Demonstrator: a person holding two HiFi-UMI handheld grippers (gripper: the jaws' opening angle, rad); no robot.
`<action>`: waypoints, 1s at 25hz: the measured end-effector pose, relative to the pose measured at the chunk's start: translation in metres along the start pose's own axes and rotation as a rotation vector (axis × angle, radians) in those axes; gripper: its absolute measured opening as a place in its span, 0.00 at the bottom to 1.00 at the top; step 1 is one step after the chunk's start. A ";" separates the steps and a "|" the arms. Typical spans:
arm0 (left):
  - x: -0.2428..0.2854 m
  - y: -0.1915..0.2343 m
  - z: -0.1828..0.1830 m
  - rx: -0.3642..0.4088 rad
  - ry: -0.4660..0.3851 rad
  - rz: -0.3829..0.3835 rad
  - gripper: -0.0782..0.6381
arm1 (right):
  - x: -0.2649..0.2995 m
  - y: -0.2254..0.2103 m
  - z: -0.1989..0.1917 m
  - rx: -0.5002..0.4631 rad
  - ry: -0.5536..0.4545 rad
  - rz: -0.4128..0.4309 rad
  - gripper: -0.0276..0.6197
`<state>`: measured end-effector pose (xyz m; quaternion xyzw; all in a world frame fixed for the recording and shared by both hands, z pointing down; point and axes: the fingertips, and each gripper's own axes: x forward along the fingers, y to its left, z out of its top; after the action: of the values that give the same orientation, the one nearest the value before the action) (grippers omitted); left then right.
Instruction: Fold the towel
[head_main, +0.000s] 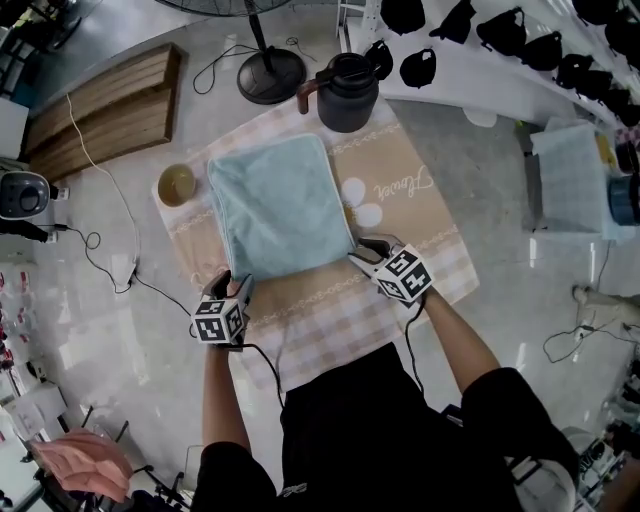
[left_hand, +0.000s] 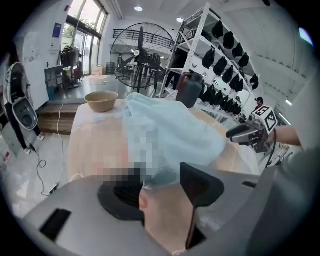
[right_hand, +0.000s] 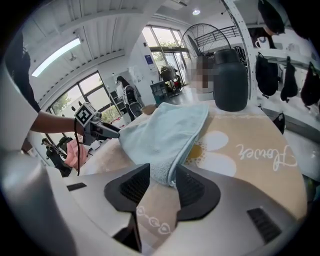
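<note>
A light blue towel (head_main: 278, 205) lies folded in a rectangle on a beige checked mat (head_main: 420, 225). My left gripper (head_main: 238, 282) is at the towel's near left corner and my right gripper (head_main: 362, 252) is at its near right corner. In the left gripper view the towel (left_hand: 170, 135) rises away from the left gripper (left_hand: 160, 182), whose jaws are shut on the corner; a mosaic patch hides part of it. The right gripper (right_hand: 162, 182) is shut on the other corner of the towel (right_hand: 165, 132), with both pads against the thick folded edge. Each gripper view also shows the other gripper, across the towel.
A black jug (head_main: 347, 92) stands at the mat's far edge and a tan bowl (head_main: 176, 184) at its left corner. Beyond are a fan base (head_main: 271, 75), a wooden pallet (head_main: 105, 110) and a shelf with black caps (head_main: 520, 35). Cables (head_main: 100, 250) trail on the floor at left.
</note>
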<state>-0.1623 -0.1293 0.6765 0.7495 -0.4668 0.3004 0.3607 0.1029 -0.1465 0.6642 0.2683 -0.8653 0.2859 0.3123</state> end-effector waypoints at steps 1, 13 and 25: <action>0.002 -0.002 -0.002 0.010 0.009 -0.005 0.43 | 0.002 -0.001 -0.001 -0.003 0.004 0.000 0.26; -0.012 -0.001 -0.024 0.031 -0.014 0.025 0.15 | 0.011 -0.011 -0.015 -0.020 0.020 -0.042 0.10; -0.048 -0.005 -0.077 -0.100 -0.031 0.018 0.15 | -0.014 0.018 -0.039 -0.030 0.046 -0.038 0.09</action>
<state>-0.1848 -0.0411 0.6804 0.7311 -0.4933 0.2683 0.3876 0.1155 -0.1049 0.6738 0.2735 -0.8568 0.2730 0.3413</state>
